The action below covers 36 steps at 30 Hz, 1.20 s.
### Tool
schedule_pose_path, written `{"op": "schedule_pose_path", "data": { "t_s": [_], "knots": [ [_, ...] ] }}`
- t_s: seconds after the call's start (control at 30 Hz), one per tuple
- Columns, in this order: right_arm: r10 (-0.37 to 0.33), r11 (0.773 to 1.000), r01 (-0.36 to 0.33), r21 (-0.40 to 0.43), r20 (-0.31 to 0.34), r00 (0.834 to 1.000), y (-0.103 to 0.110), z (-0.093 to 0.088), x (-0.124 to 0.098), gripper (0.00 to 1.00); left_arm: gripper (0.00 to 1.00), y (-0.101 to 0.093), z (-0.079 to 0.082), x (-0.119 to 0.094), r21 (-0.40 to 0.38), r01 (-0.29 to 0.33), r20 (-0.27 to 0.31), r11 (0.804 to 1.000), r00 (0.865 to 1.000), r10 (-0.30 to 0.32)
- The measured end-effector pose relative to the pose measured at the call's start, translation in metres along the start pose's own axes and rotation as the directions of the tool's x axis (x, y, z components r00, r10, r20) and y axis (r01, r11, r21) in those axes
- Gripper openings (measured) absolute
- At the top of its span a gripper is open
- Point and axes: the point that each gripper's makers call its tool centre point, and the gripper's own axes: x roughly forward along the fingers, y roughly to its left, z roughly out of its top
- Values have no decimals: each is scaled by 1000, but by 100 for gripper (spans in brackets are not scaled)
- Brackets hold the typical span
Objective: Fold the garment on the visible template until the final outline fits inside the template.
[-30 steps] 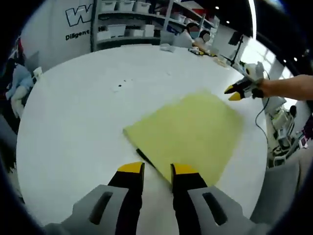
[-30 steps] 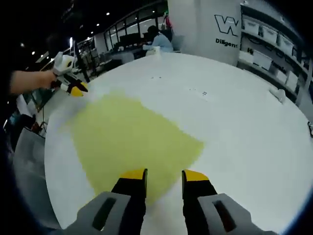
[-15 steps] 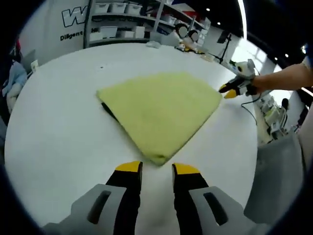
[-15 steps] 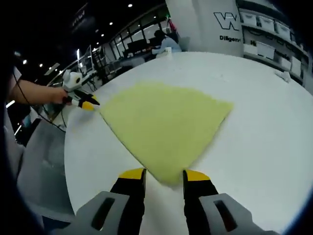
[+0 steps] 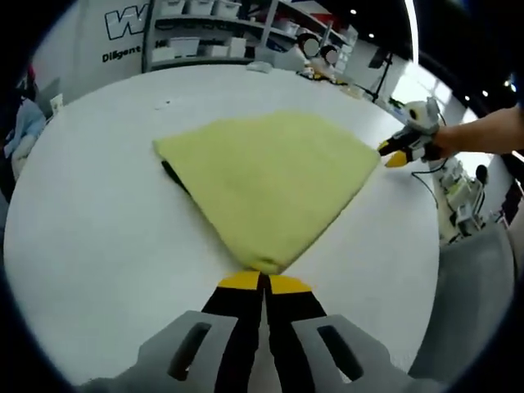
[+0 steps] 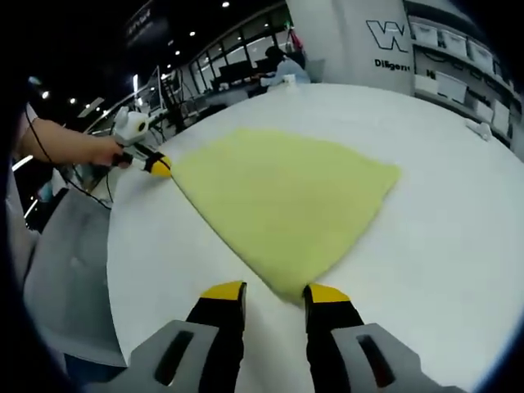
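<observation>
Yellow-green garment (image 5: 266, 184) lies flat on the white round desk (image 5: 98, 213), a dark strip (image 5: 171, 173) showing under one edge. My left tongs (image 5: 264, 282) are pressed closed at its near corner; whether they pinch cloth I cannot tell. My right tongs (image 6: 275, 291) stand open, jaws apart at another corner
</observation>
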Motion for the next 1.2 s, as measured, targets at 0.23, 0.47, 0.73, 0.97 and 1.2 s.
{"op": "schedule_pose_path", "data": {
  "t_s": [0.23,0.47,0.73,0.97,1.2],
  "knots": [
    [-37,999,37,6,1,999,-6,0,5,12,0,3,0,-7,17,-3,14,1000,1000,3],
    [-93,993,91,75,20,995,-16,2,1,13,0,8,0,-10,43,-1,15,999,1000,0],
    [-107,992,106,73,15,994,-15,2,3,2,0,9,0,-13,56,5,20,998,1000,-6],
    [-95,991,93,96,18,995,-11,0,2,4,12,1,3,-1,-33,32,36,999,999,-31],
    [-98,992,96,86,13,995,-12,0,2,0,0,-2,8,2,-26,38,51,999,998,-37]
  ]
}}
